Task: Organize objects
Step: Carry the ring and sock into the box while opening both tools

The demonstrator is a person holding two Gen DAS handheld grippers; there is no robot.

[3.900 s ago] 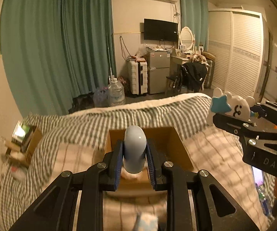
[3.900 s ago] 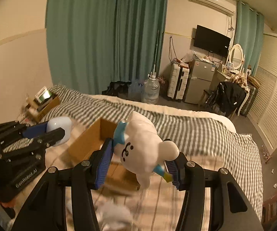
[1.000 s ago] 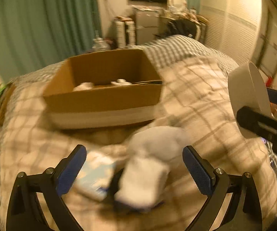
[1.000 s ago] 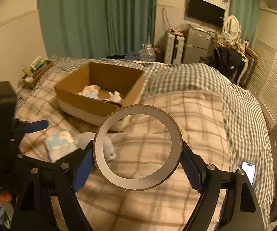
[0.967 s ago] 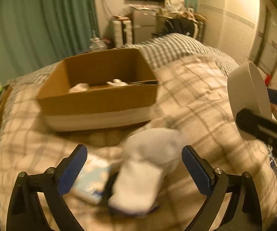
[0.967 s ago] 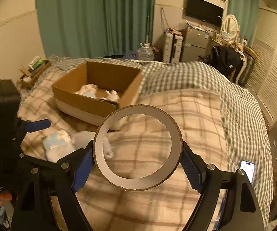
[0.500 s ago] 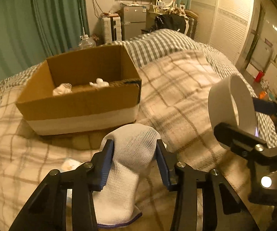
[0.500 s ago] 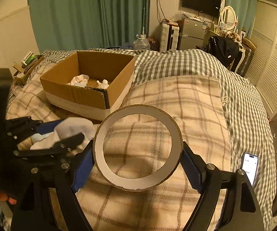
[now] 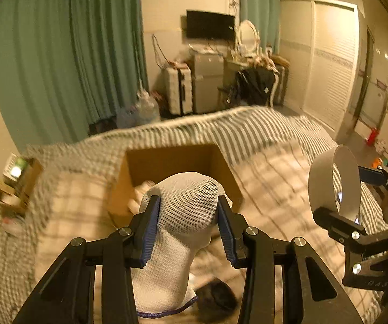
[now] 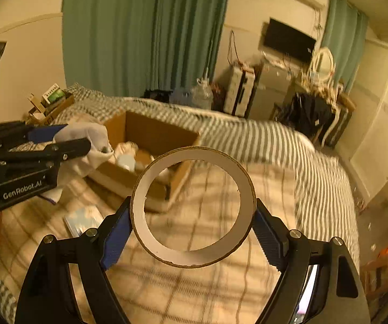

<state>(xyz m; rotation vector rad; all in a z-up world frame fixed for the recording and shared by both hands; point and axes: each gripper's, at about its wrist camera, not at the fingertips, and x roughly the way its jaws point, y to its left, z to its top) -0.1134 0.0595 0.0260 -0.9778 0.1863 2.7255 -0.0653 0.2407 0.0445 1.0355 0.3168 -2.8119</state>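
Note:
My left gripper (image 9: 185,226) is shut on a white mesh sock (image 9: 177,232) and holds it in the air just in front of the open cardboard box (image 9: 166,162) on the bed. The sock also shows in the right wrist view (image 10: 85,140), beside the box (image 10: 150,135). My right gripper (image 10: 194,224) is shut on a white tape ring (image 10: 194,259), held above the plaid blanket to the right of the box. The ring shows in the left wrist view (image 9: 320,178). Several small pale items (image 10: 126,159) lie in the box.
A light blue packet (image 10: 81,220) and a dark item (image 9: 215,297) lie on the plaid blanket (image 10: 207,283) before the box. A small crate of things (image 10: 50,102) stands at the bed's far left. A phone (image 10: 306,297) lies at the right.
My left gripper closed on the sock and lifted it off the bed toward the box. My right gripper kept hold of the tape ring and rose with it.

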